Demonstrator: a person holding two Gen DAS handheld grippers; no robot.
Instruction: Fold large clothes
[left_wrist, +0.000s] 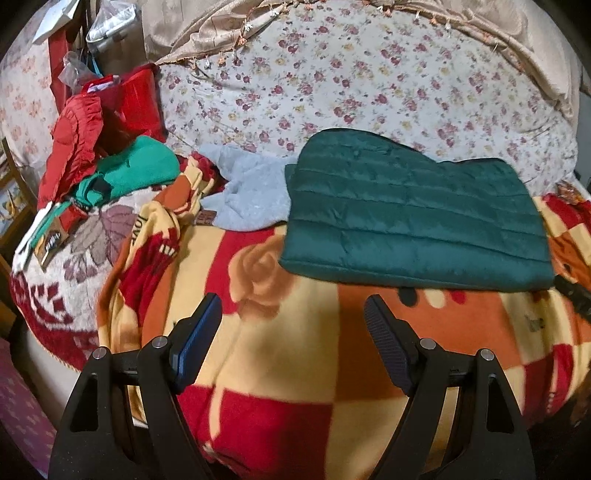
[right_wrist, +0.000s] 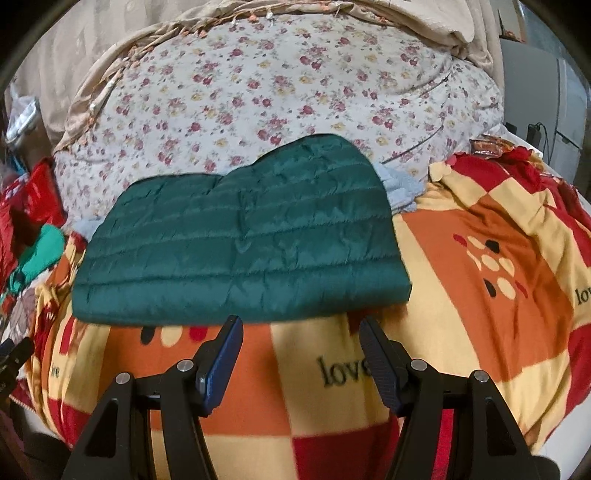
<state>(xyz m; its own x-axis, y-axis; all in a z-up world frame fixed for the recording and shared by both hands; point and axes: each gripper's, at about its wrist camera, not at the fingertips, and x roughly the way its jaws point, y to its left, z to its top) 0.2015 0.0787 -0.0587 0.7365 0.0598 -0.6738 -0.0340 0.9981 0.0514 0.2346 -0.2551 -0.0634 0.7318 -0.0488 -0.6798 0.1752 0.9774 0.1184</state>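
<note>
Left wrist view, tongs: my left tongs (left_wrist: 291, 321) stand released, nothing between the pads, over the checked blanket (left_wrist: 280, 369).
Left wrist view, garment: the dark green quilted jacket (left_wrist: 413, 218) lies folded flat on the bed, ahead and to the right, apart from the tongs.
Left wrist view, surroundings: a grey fleece (left_wrist: 251, 188) touches the jacket's left edge; red and green clothes (left_wrist: 110, 158) are heaped far left.
Right wrist view, tongs: my right tongs (right_wrist: 301, 341) are released and empty, just short of the jacket's near edge.
Right wrist view, garment: the jacket (right_wrist: 243, 236) lies between the blanket (right_wrist: 480, 258) and the floral quilt (right_wrist: 277, 85).
</note>
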